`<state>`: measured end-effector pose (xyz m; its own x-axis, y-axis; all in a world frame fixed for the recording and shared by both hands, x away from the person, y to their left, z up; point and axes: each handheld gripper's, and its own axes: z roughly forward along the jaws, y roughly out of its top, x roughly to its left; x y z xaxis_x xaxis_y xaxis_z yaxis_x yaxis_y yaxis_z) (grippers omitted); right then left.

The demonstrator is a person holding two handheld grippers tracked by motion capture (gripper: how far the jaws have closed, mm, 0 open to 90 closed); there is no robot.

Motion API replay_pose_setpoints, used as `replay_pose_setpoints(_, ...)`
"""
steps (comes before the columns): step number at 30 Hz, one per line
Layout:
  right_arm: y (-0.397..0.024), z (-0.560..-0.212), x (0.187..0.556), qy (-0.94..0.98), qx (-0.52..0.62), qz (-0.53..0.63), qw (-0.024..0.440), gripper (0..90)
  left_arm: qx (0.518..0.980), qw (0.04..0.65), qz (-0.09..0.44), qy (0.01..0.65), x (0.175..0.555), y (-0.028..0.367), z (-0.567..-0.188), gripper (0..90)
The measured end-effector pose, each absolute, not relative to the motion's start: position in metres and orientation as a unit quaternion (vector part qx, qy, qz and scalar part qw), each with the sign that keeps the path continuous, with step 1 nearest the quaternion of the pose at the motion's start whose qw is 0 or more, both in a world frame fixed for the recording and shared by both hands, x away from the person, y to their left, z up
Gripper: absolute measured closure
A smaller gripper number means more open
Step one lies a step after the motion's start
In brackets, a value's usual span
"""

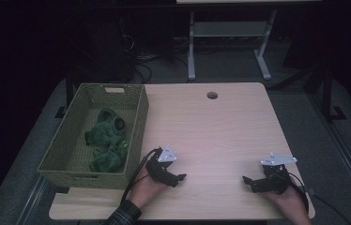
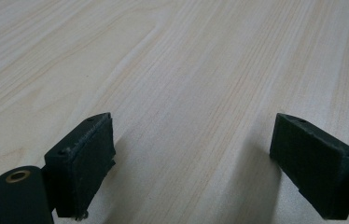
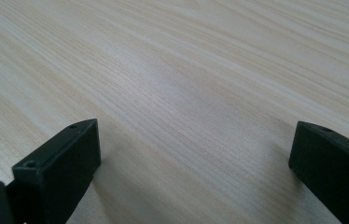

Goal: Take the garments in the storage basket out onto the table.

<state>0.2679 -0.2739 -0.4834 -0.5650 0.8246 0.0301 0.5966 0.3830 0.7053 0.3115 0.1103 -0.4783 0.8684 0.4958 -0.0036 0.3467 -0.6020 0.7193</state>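
On table [image 1: 220, 126], both grippers' fingers [image 2: 81, 158] apart, empty

Matt pale wood-grain table [image 1: 220, 126]; woven basket [image 1: 138, 117]; green cloth [image 1: 108, 138].

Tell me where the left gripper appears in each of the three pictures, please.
High view: left gripper lies low, left of centre, beside the green basket.
Left gripper view: its own open jaws rise from the bottom corners.
Right gripper view: not in it.
Shared landmark: the pale wooden table.
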Motion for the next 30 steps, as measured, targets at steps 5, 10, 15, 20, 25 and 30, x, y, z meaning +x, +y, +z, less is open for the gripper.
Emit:
replay_pose_setpoints(5, -0.274, -0.483, 0.268, 0.815, 0.436, 0.344, 0.166, 1.8, 0.889, 0.376, 0.099, 0.241, 0.311, 0.109, -0.478, 13.1)
replay_pose_setpoints(10, -0.274, -0.483, 0.268, 0.815, 0.436, 0.344, 0.166, 1.8, 0.894, 0.365, 0.097, 0.242, 0.312, 0.108, -0.474, 13.6)
replay_pose_setpoints(15, -0.274, -0.483, 0.268, 0.815, 0.436, 0.344, 0.166, 1.8, 0.889, 0.375, 0.095, 0.244, 0.313, 0.109, -0.466, 13.6)
replay_pose_setpoints(20, -0.274, -0.483, 0.268, 0.815, 0.436, 0.344, 0.166, 1.8, 0.888, 0.379, 0.099, 0.242, 0.315, 0.111, -0.459, 13.6)
replay_pose_setpoints(25, -0.274, -0.483, 0.268, 0.815, 0.436, 0.344, 0.166, 1.8, 0.887, 0.379, 0.093, 0.246, 0.316, 0.111, -0.454, 13.9)
replay_pose_setpoints(30, -0.274, -0.483, 0.268, 0.815, 0.436, 0.344, 0.166, 1.8, 0.889, 0.377, 0.097, 0.241, 0.315, 0.110, -0.445, 13.9)
